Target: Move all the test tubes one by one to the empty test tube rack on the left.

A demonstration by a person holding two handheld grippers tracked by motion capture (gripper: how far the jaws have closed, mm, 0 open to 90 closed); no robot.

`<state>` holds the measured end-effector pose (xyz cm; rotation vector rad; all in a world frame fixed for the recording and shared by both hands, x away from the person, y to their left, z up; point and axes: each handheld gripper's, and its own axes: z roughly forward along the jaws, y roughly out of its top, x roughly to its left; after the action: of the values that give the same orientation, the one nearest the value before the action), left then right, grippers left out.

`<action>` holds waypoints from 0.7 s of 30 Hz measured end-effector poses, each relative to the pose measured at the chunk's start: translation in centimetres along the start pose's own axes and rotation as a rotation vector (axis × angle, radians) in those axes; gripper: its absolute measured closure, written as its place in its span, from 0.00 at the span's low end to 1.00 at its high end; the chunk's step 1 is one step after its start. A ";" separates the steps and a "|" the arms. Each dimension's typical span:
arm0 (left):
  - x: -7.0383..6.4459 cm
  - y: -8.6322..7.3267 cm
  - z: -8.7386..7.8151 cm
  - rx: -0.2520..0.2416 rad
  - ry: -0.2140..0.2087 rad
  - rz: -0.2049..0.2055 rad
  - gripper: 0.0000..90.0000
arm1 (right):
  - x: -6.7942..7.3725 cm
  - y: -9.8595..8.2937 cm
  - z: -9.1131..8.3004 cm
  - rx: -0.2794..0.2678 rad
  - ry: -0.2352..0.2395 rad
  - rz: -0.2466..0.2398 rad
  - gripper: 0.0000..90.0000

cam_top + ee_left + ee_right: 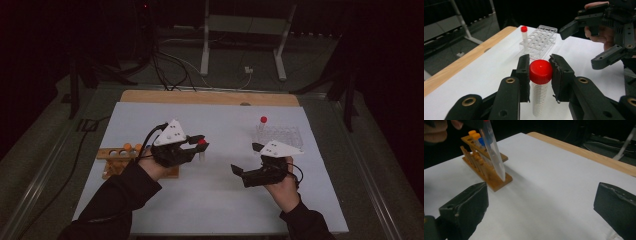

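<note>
Left claw (540,75) clamped on the red screw cap of a conical centrifuge tube (538,100), held upright in the air between the wooden rack (115,160) and the clear rack (280,135). Right claw (247,162) apart, empty. Tube looks light, rigid, slick plastic; cap grip seems adequate, though the tube could swing.

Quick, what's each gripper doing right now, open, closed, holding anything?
Left gripper: closed on the red-capped tube, held clear of the table.
Right gripper: open, jaws wide apart, holding nothing.
</note>
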<state>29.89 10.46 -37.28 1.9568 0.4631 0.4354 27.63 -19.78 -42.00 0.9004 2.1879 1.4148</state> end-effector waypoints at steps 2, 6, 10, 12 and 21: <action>0.3 0.0 -0.8 0.001 0.018 0.000 0.80 | 0.1 0.0 0.0 -0.001 -0.001 -0.006 0.00; 0.9 0.0 -2.5 -0.005 0.054 -0.005 0.80 | 0.1 0.0 0.0 0.000 0.007 -0.008 0.00; 1.7 -0.1 -4.2 -0.011 0.096 -0.015 0.80 | 0.2 0.0 0.0 -0.002 0.005 -0.010 0.00; 2.0 -0.2 -4.9 -0.009 0.112 -0.015 0.80 | 0.2 0.0 0.0 0.001 0.011 -0.010 0.00; 3.3 -1.8 -8.5 0.007 0.206 -0.051 0.80 | 0.0 0.0 -0.2 -0.006 0.013 -0.005 0.00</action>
<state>28.36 19.38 -35.22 1.9107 0.6449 0.6060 27.51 -19.89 -41.90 0.8862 2.1926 1.4279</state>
